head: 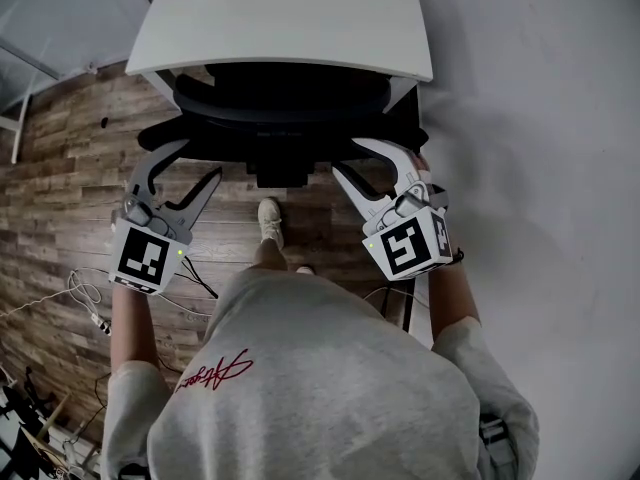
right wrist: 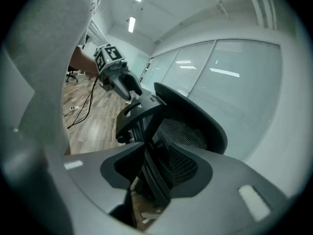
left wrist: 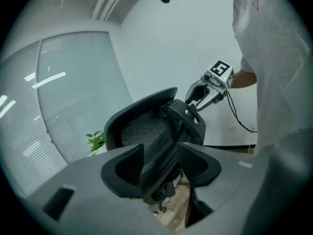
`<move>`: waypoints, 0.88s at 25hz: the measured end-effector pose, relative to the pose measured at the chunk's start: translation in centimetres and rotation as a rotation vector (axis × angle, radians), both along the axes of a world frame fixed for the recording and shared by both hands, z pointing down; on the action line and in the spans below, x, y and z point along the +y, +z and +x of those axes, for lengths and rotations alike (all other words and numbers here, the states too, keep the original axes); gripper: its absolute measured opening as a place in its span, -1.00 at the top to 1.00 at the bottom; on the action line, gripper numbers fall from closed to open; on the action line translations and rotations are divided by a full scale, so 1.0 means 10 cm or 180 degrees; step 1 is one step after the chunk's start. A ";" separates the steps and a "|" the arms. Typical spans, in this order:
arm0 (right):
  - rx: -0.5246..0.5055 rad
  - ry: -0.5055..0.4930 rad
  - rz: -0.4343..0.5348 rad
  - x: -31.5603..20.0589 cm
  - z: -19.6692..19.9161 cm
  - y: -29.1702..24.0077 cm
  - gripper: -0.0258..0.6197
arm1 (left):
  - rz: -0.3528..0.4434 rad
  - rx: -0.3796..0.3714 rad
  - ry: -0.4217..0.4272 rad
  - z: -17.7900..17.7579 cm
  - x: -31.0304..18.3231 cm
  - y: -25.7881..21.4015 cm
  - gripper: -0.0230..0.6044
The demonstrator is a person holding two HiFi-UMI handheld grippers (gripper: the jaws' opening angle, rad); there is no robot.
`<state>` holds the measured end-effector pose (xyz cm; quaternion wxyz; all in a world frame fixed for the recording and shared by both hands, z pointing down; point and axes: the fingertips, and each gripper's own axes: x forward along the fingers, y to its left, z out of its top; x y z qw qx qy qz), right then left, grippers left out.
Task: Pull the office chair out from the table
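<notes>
Head view first: the office chair [head: 280, 103] sits tucked in, its seat under the white table [head: 290, 23] and only the dark backrest [head: 285, 133] poking out over the wood floor [head: 70, 168]. The left gripper [head: 200, 160] and right gripper [head: 345, 155] flank the backrest, one at each side edge, both claws spread wide.

Over to the left gripper view: the jaws stand apart and the backrest's frame edge runs up through the gap. The pads don't look pressed on it, so nothing is held. The other gripper shows at the far edge, and a plant [left wrist: 97, 141] peeks out behind.

Right gripper view, same story mirrored: the claw gapes, the mesh backrest's rim runs between the jaws, no squeeze on it yet. Cables [right wrist: 83, 106] trail on the floor beyond.

So by my reading this is the reach-and-grasp step, and the pull hasn't begun. The next move calls for both claws to close firmly on the rim, evenly on the two sides, then a straight draw back toward the person so the chair rolls out without twisting against the table.
</notes>
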<state>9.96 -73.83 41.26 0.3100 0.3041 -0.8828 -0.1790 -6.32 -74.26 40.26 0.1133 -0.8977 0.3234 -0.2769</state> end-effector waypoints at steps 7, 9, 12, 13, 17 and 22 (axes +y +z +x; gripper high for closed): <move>0.0587 -0.0224 0.0040 -0.05 -0.06 0.21 0.43 | -0.0005 -0.0673 0.0206 0.02 -0.05 0.36 0.15; 0.0636 -0.0269 0.0001 -0.04 -0.06 0.21 0.42 | 0.0009 -0.0839 0.0274 0.04 -0.05 0.42 0.15; 0.0752 -0.0368 -0.0077 0.00 -0.07 0.24 0.41 | 0.0009 -0.1074 0.0406 0.09 -0.04 0.53 0.13; 0.0777 -0.0405 -0.0090 0.01 -0.09 0.26 0.40 | 0.0003 -0.1136 0.0440 0.10 -0.04 0.56 0.13; 0.0969 -0.0504 -0.0041 -0.02 -0.15 0.37 0.38 | 0.0008 -0.1417 0.0513 0.12 -0.07 0.72 0.12; 0.1314 -0.0569 -0.0006 -0.10 -0.15 0.57 0.36 | 0.0105 -0.1819 0.0593 0.12 -0.14 0.85 0.11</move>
